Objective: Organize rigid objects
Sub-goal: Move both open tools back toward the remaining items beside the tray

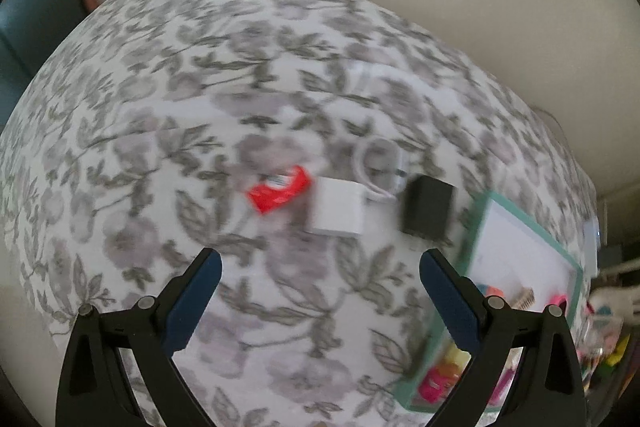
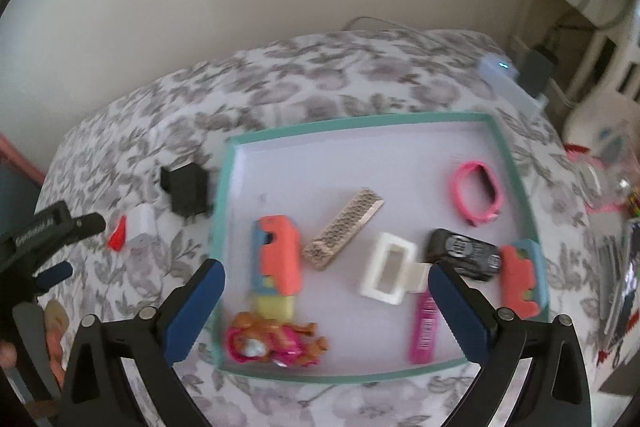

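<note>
Blue-padded fingers [image 1: 200,291] of our left gripper [image 1: 320,275] stand wide apart with nothing between them, hanging over the floral cloth [image 1: 160,107]. Beyond them, in a row, lie three loose things: one red packet [image 1: 279,193] on the left, one white charger [image 1: 338,207] with its coiled cable in the middle, one black adapter [image 1: 429,213] on the right, just beside the teal-rimmed tray [image 2: 424,119].

Our right gripper [image 2: 326,291] also stands wide and empty, above the tray's near half.

In the tray we count two coral-and-blue blocks [image 2: 278,259], one pink band [image 2: 478,195], one speckled bar [image 2: 344,229], one white frame [image 2: 388,269], one black cylinder [image 2: 464,255], one magenta stick [image 2: 424,331], one yellow piece and one orange-pink toy [image 2: 272,341].

We judge the step is fetching a loose item. To do it well, we centre the left fingers over one item, squarely across its narrow faces, clear of the cable, and carry it to bare tray floor on the far side.
</note>
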The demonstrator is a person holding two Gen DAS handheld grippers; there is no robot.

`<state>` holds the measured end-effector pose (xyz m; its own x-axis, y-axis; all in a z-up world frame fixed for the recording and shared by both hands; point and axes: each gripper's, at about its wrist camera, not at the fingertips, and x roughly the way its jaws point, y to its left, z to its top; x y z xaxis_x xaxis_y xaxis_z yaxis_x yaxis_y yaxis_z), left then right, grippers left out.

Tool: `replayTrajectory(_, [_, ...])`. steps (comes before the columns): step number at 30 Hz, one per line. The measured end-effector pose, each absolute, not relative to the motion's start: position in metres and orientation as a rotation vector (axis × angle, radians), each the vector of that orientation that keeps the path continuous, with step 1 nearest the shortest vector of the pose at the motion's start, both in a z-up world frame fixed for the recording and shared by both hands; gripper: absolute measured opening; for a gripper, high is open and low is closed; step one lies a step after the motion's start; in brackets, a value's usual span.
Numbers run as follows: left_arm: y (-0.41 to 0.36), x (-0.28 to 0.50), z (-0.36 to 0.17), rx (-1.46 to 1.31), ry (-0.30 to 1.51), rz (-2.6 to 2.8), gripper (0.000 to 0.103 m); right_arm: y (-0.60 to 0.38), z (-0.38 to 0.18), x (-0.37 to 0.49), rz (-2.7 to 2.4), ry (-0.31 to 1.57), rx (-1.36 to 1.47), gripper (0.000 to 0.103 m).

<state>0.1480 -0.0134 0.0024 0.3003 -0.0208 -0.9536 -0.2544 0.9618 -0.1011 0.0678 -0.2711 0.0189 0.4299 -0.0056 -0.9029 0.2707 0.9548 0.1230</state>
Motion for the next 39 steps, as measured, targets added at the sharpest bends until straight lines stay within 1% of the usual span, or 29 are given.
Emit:
replayTrajectory(8, [0.041,0.152,-0.009,-0.328,1.279,0.267,0.099,-0.224,0.008,0.083,-0.046,1.136,0.228,0.103])
replayTrajectory(19, [0.067,0.169,-0.017,-0.351,1.277,0.286,0.099,-0.196,0.000,0.118,0.022,1.132,0.207,0.103])
replayTrajectory(25, [0.064,0.183,-0.029,-0.337,1.293,0.250,0.099,-0.192,0.004,0.147,0.048,1.100,0.243,0.103])
replayTrajectory(32, [0.046,0.197,-0.051,-0.205,1.354,0.188,0.099,-0.178,-0.001,0.175,0.059,1.128,0.173,0.103])
replayTrajectory(39, [0.038,0.208,-0.068,-0.130,1.375,0.174,0.099,-0.169,-0.013,0.188,0.074,1.165,0.127,0.103])
